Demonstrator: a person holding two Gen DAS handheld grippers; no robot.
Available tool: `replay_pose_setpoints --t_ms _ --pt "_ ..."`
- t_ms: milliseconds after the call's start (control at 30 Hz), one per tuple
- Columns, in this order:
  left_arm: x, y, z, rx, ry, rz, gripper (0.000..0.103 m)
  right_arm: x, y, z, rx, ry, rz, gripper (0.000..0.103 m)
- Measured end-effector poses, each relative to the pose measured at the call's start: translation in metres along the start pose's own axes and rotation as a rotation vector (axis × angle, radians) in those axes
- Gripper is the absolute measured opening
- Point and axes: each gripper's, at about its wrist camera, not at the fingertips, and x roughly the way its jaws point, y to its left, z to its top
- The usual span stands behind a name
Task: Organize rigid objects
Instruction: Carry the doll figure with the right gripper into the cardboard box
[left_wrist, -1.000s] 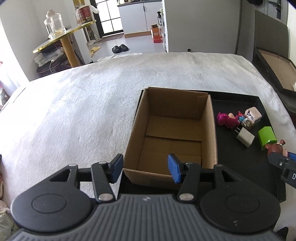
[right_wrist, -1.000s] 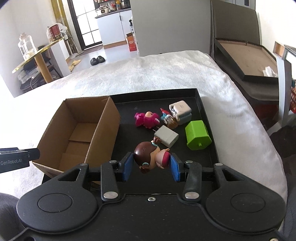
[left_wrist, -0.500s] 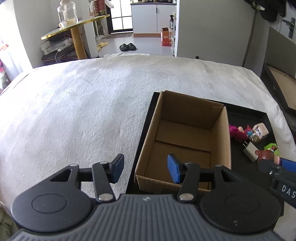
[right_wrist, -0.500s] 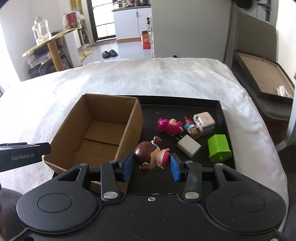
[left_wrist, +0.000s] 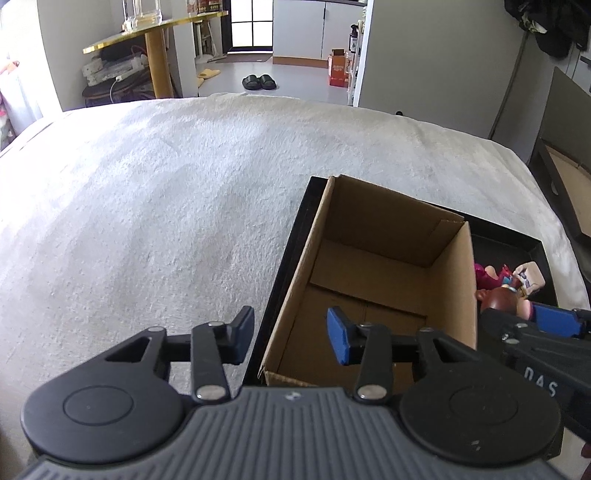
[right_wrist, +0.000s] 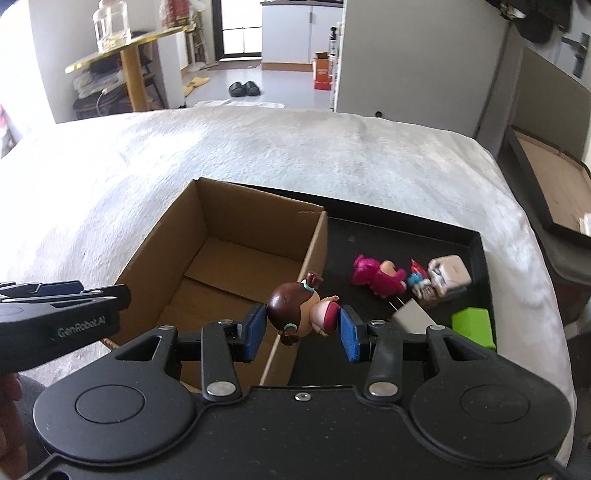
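Pinching a little doll (right_wrist: 301, 308) between its blue pads, the right claw (right_wrist: 303, 326) hangs over the cardboard box's (right_wrist: 221, 236) right wall. The left claw (left_wrist: 291, 334), empty, has been closing around the box's left wall.

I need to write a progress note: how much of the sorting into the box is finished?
Done: nothing yet; the cardboard box is empty. In hand: the right gripper holds a brown-haired doll at the box's edge. Left: pink toy, white charger, green block and others on the black tray.
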Motion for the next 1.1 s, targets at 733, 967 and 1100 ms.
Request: replay_pose_setpoints --t_ms 733,967,1100 --pt "0.026 0.011 0.006 -0.068 0.039 -0.003 0.010 0.049 0.031 0.029 -0.164 0.055 0.092 0.018" --pt "0.026 0.011 0.007 -0.074 0.041 -0.001 0.010 0.049 0.035 0.031 -0.177 0.059 0.118 0.017" --pt "0.026 0.010 0.008 -0.069 0.046 0.003 0.010 0.047 0.035 0.031 -0.168 0.068 0.121 0.017"
